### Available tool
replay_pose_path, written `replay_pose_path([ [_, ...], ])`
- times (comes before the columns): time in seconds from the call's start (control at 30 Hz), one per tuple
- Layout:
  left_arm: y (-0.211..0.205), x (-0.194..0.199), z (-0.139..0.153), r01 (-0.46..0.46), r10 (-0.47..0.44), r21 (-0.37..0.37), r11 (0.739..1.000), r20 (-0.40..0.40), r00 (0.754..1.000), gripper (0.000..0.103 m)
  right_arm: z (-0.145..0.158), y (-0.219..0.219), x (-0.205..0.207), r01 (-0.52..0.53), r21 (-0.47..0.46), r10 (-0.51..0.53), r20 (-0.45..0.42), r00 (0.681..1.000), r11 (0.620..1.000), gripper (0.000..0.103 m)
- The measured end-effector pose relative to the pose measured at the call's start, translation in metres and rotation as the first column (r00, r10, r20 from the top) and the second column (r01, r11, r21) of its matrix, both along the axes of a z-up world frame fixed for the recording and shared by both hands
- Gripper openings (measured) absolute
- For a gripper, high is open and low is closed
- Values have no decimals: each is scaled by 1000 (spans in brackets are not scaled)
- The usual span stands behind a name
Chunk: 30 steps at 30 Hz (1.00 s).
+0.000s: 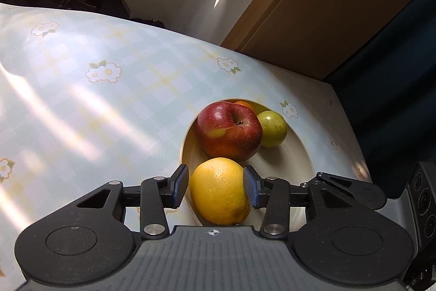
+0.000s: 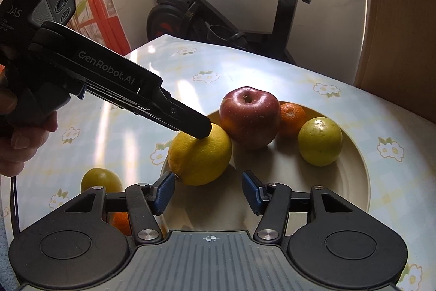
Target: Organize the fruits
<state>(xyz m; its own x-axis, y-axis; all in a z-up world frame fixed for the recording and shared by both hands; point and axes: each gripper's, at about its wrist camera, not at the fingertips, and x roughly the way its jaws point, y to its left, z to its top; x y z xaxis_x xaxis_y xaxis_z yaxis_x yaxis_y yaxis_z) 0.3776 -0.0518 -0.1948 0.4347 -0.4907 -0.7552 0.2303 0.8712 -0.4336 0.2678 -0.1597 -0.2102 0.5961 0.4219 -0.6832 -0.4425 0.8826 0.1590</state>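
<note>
Yellow lemon (image 1: 219, 191) sits at the plate's (image 2: 357, 168) near-left rim — we have the left hand-held gripper (image 1: 215, 186) clamped around it, long axis crosswise. Our right hand-held gripper (image 2: 208, 191) hangs unclenched just beside it — holding nothing.

tangerine (image 1: 243, 103): mostly behind apple (image 1: 229, 130) | small orange fruit (image 2: 121, 222): half hidden

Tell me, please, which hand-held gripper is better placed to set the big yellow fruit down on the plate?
Left. The left hand-held gripper already brackets the yellow fruit above the plate; the right hand-held gripper is open and empty.
</note>
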Motion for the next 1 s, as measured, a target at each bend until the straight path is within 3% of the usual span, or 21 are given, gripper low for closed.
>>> replay_pose_path([
  [0.2,3,-7,8,-21,20,52,998,34,999,45,9,-11,-21,65,29,-65,27,998,997,51],
  [0.37,13,-16,17,-42,40,50,998,54,998,45,15,-18,-36,97,50,-99,33,995,994,51],
  [1.0,48,-89,47,-91,71,115,989,172,983,45,18,-23,-90,191,87,-195,44,980,978,51],
])
